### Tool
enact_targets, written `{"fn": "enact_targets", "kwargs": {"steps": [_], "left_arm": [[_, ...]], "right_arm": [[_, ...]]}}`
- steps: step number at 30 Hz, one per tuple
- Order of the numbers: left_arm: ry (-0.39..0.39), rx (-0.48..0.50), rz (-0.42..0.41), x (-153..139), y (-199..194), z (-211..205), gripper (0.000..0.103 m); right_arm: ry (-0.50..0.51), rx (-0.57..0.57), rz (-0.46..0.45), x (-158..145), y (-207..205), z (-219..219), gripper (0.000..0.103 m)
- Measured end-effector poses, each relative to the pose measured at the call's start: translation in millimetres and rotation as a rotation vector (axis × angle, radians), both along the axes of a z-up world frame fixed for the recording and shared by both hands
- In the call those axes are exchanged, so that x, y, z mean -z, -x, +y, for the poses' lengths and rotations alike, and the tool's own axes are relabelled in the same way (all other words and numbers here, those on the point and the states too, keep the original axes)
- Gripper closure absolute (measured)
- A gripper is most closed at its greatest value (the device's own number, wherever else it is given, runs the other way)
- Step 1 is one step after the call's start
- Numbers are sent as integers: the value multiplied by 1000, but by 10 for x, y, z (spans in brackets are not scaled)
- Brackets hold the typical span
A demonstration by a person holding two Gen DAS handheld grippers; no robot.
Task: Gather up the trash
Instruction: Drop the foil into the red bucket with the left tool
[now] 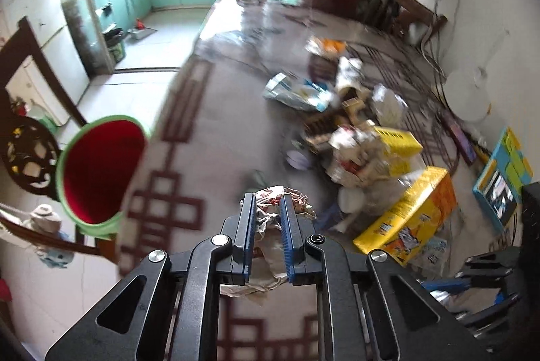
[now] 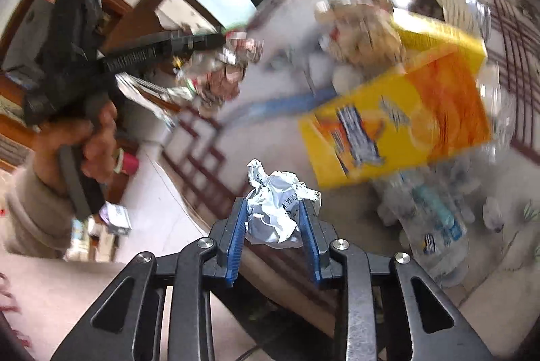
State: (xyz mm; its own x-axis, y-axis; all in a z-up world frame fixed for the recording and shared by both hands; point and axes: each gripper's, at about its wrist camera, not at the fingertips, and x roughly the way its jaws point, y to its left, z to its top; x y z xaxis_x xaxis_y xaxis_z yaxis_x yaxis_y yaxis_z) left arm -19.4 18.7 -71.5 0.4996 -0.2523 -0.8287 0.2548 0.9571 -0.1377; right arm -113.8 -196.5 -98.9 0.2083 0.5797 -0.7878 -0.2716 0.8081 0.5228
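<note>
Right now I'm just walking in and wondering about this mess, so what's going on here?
A person is collecting trash with tongs in each hand. The left tongs are shut on a crumpled printed wrapper, held above the floor near a red bin with a green rim. The right tongs grip a crumpled white paper ball. A litter pile with a yellow box remains on the floor.

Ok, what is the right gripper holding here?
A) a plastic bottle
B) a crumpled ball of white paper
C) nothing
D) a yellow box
B: the right gripper has its blue fingers closed on a crumpled ball of white paper, while the yellow box lies beyond on the floor.
</note>
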Motion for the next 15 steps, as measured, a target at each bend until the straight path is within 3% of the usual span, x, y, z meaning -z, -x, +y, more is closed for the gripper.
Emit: {"fn": "enact_targets", "kwargs": {"steps": [8, 15], "left_arm": [[14, -128, -31, -49, -278, 774, 89], [13, -240, -10, 85, -633, 1558, 89]], "right_arm": [[-17, 49, -151, -473, -547, 495, 74], [-42, 86, -186, -591, -1144, 1204, 74]]}}
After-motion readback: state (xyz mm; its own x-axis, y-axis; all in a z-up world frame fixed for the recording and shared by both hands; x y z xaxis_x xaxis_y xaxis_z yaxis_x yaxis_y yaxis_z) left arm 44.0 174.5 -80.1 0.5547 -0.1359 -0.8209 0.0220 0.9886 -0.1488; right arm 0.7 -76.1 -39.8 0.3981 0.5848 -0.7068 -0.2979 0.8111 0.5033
